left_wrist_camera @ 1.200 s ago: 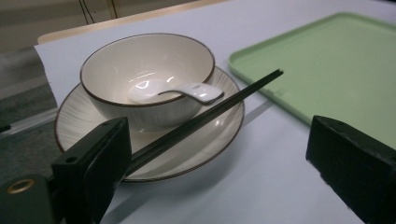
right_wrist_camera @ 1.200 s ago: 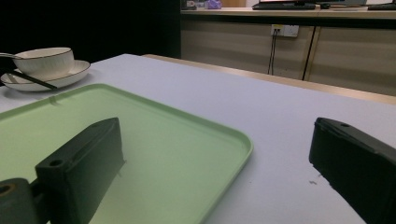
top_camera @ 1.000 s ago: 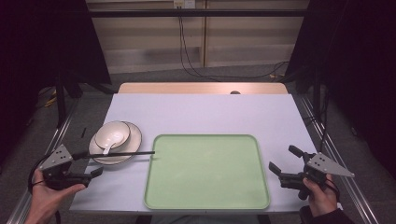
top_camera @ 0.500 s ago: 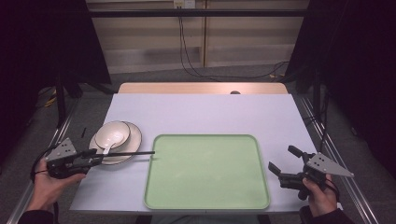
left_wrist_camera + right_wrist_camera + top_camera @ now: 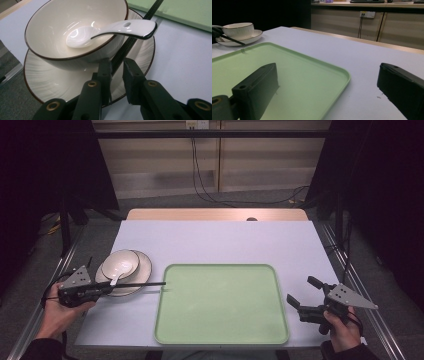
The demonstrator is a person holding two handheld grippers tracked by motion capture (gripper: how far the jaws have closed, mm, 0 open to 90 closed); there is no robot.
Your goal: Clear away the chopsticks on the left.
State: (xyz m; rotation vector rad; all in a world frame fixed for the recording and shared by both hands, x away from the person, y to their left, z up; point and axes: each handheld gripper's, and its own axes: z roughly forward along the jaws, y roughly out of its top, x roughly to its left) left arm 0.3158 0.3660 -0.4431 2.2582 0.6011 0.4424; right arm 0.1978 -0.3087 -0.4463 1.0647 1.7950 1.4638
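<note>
- Left gripper sits at the near rim of the plate; jaws narrow, one either side of the black chopsticks, not yet visibly clamped on them.
- Chopsticks lie across the plate rim, tips reaching the green tray edge; that raised lie likely leaves room for the jaws underneath.
- Bowl stands on the plate with a white spoon in it, handle overhanging the chopsticks.
- Right gripper is held off the tray's right side, jaws wide, holding nothing; probably on standby.
- Tray is bare, so presumably the destination.
</note>
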